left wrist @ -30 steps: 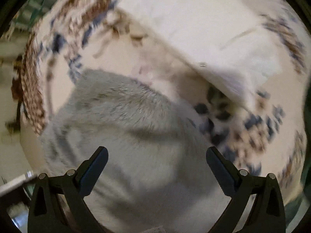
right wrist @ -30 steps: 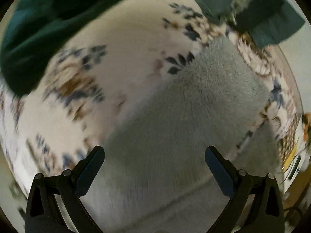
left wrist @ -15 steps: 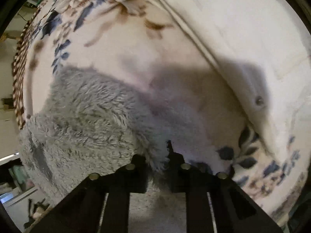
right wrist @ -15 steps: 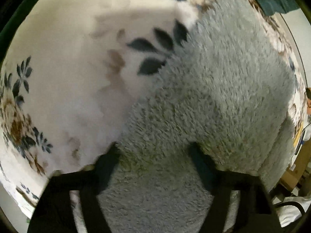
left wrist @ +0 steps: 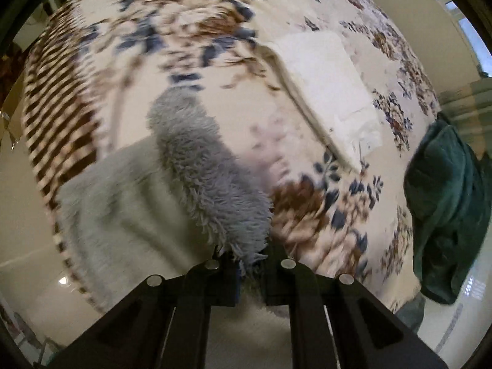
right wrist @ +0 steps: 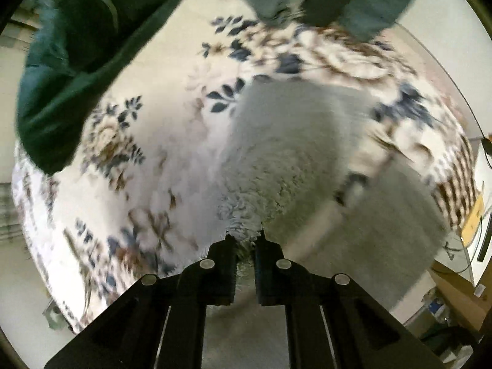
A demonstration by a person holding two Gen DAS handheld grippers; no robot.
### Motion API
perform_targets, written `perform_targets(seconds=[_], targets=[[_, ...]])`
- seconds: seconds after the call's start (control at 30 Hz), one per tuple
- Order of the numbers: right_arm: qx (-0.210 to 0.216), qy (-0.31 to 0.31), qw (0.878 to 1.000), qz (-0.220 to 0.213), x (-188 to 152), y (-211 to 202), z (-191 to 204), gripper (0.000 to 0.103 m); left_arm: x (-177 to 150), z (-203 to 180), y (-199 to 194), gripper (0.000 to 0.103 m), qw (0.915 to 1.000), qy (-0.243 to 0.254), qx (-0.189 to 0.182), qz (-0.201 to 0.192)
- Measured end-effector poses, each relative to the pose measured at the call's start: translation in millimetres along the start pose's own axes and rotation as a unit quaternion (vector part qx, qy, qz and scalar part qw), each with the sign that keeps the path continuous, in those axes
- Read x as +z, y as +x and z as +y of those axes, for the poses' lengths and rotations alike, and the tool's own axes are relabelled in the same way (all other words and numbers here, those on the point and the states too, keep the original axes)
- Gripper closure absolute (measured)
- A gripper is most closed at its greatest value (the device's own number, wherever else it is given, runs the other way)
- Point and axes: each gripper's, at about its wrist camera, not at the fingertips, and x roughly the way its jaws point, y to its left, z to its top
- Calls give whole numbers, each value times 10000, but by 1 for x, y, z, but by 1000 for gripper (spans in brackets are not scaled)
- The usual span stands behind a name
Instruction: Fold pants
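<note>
Grey fleece pants in both grippers

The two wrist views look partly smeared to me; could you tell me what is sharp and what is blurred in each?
Left wrist view: the hand-held gripper and the fleece pants tuft it pinches are crisp; the floral bedspread streaks. Right wrist view: the right hand-held gripper is sharp, pants and bedspread smear, and fisheye bends both pictures' edges.

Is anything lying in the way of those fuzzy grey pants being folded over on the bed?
Nothing visible. Both the left gripper and right gripper already pinch the grey pants. The white cloth and green garment lie off to the side.
</note>
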Motion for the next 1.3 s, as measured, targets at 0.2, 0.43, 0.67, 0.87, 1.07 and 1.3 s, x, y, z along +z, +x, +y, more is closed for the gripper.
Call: perform_targets(seconds=[0.2,0.43,0.67,0.87,1.07,1.3], targets=[[-107,-54,9998,-164,-83,-67,-108,94,-46,93,5,97,9992,-115,-164,339],[-769,-52,9970,7,-156,-17,-188,94,-80,178,75,96,9972,-146,165,721],[-690,-535,9953,421,-193,22,-203,19,-80,197,84,74,9978,-237,-191,587],[-1046,-2028,9729,-366,-221,-32,-158,19,-83,167,36,32,9973,549,241,-427],[-1635,-3358,9244,-771,-196,-2,-78,19,-87,146,48,28,9898,1107,578,-692],[-2317,-3415,9094,-505,-140,61,-71,86,-117,125,57,28,9843,1430,786,-677]])
